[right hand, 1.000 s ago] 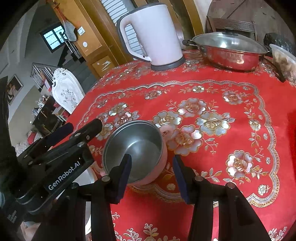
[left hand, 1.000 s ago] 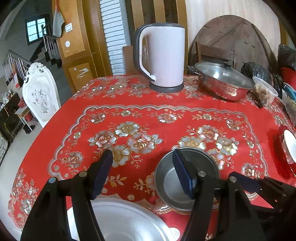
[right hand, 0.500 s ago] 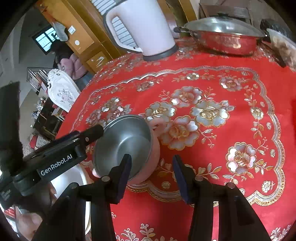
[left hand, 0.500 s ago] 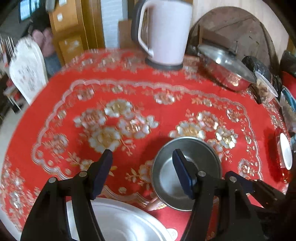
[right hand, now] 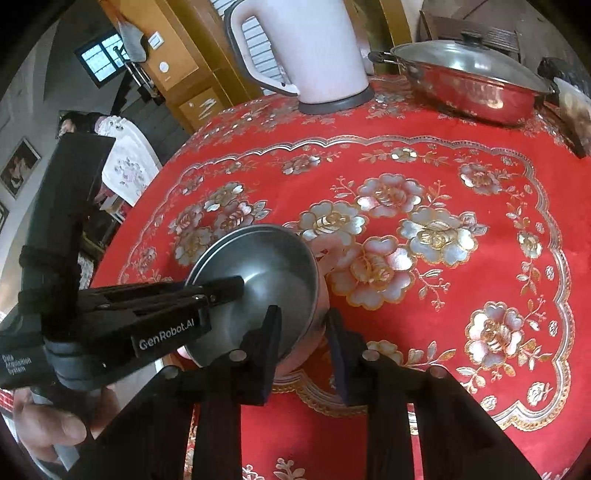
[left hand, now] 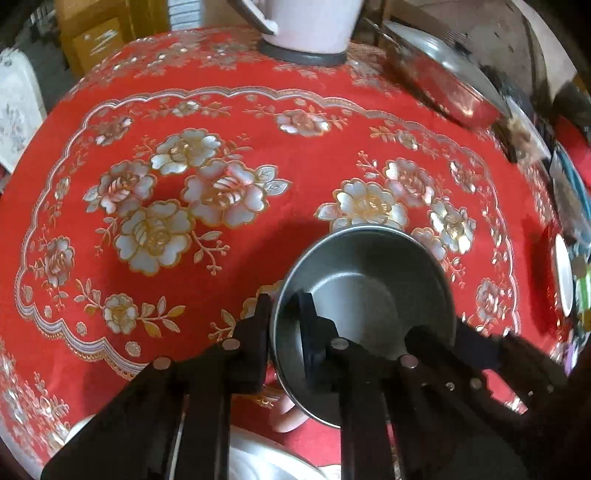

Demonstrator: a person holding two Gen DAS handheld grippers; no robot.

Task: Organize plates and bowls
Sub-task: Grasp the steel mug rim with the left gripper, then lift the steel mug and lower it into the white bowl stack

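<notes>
— What sat in the lower middle of the frame?

— A steel bowl point(left hand: 369, 295) with a pink outside, on the red flowered tablecloth point(left hand: 258, 147). The left gripper point(left hand: 284, 314) pinched its near-left rim, one finger outside the wall, the other inside.

— And on the lower right?

— The right gripper point(left hand: 443, 343) reached in over the bowl's right rim; its grip could not be made out.

— Anything behind?

— A pale kettle point(left hand: 310, 26) at top centre, a lidded steel pan point(left hand: 443, 85) at upper right, and a white plate point(left hand: 266, 461) at the bottom edge.
</notes>
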